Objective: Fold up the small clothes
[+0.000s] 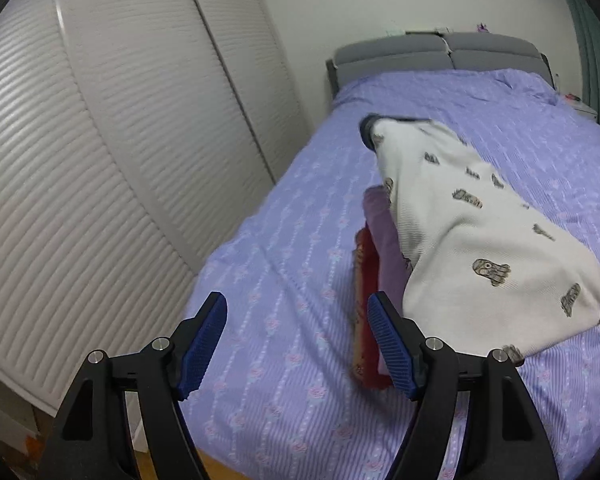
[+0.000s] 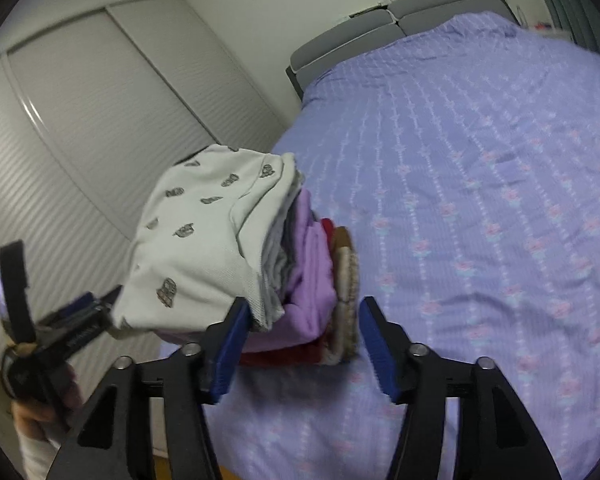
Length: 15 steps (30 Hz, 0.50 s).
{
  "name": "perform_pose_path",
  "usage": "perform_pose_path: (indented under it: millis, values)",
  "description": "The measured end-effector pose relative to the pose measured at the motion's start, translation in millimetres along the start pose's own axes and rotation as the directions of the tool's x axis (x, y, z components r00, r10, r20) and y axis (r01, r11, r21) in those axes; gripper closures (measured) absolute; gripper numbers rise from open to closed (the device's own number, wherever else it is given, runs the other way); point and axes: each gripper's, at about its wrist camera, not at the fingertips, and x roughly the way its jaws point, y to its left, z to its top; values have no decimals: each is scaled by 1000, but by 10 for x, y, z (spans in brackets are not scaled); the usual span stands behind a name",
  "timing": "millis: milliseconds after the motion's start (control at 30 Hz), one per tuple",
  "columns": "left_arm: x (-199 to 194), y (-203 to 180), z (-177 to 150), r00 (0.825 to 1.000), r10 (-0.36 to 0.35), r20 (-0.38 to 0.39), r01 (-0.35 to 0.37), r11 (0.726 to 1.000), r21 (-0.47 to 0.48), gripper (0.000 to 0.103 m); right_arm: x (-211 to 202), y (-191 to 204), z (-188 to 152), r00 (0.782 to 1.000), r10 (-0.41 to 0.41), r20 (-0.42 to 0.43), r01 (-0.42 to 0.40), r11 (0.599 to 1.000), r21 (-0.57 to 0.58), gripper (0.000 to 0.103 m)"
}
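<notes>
Closest in, the left claw [image 1: 296, 304] is spread wide with nothing between its blue pads [image 1: 204, 344], hovering over bare bedspread just to the left of the pile, so it's released and not gripping anything. Same story for the right claw [image 2: 304, 306]: its jaws are apart and empty, and its left pad sits right up against the near corner of the pile without pinching it, as far as I can tell. In the right wrist view you can also see the person's hand [image 2: 40, 412] holding the left tool, its tip right by the other near corner. So my read is that the two claws are flanking the pile from either side because that's where you'd end up when setting a folded piece down by its two near corners. The thing that matters, the white printed garment [image 2: 204, 248], is folded and sitting on top of a stack: a lilac piece [image 2: 312, 280] under it, something red [image 1: 370, 264] below that, and a tan fuzzy item [image 2: 346, 280] at the bottom edge. It overhangs the stack a bit and there's some motion blur, so I can't say how neat the fold is. Stacking makes sense, since it keeps finished items together and leaves the rest of the bed [image 1: 280, 240] open for spreading out the next one. Further back there's just the grey headboard [image 1: 440, 54] and, off to the left, the ribbed wardrobe doors [image 1: 120, 140].
</notes>
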Motion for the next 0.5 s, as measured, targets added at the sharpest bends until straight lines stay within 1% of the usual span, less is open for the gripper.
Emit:
perform_pose_path:
  millis: [33, 67, 100, 133, 167, 200, 233, 300, 367, 400, 433, 500]
  values:
    - [-83, -6, -9, 1000, 19, 16, -19, 1000, -1, 23, -46, -6, 5, 1000, -20, 5, 20, 1000, -14, 33]
    - [-170, -25, -17, 999, 38, 35, -38, 999, 1, 22, -138, -28, 12, 999, -46, 21, 47, 998, -29, 33]
    - [-316, -77, -41, 996, 47, 71, -48, 999, 11, 21, -212, -41, 22, 997, -71, 35, 72, 996, -46, 33]
    - [-426, -124, -66, 995, 40, 96, -42, 999, 23, 19, -298, -55, 36, 995, -89, 43, 92, 993, -72, 32]
    - [-507, -178, -74, 993, 37, 113, -40, 999, 30, 17, -366, -65, 52, 994, -91, 53, 95, 991, -91, 29]
    - [-606, -226, -103, 991, 39, 129, -43, 999, 32, 17, -439, -82, 70, 994, -92, 63, 98, 989, -108, 26]
    - [-706, -296, -126, 989, 33, 145, -39, 999, 37, 17, -534, -104, 98, 993, -96, 72, 105, 987, -125, 25]
    - [-929, -434, -193, 984, 0, 179, -8, 999, 46, 15, -698, -151, 129, 990, -103, 97, 116, 982, -150, 21]
    - [-1109, -568, -231, 979, -31, 202, 21, 998, 52, 7, -923, -228, 147, 984, -126, 126, 147, 973, -177, 17]
    - [-1237, -669, -271, 974, -54, 221, 43, 998, 54, 4, -1015, -261, 146, 980, -138, 142, 164, 968, -191, 13]
    - [-1349, -753, -311, 969, -67, 239, 58, 997, 47, 2, -1130, -294, 144, 975, -151, 163, 185, 959, -213, 11]
    - [-1535, -875, -364, 959, -98, 266, 90, 995, 40, 0, -1345, -366, 139, 964, -173, 200, 222, 942, -253, 7]
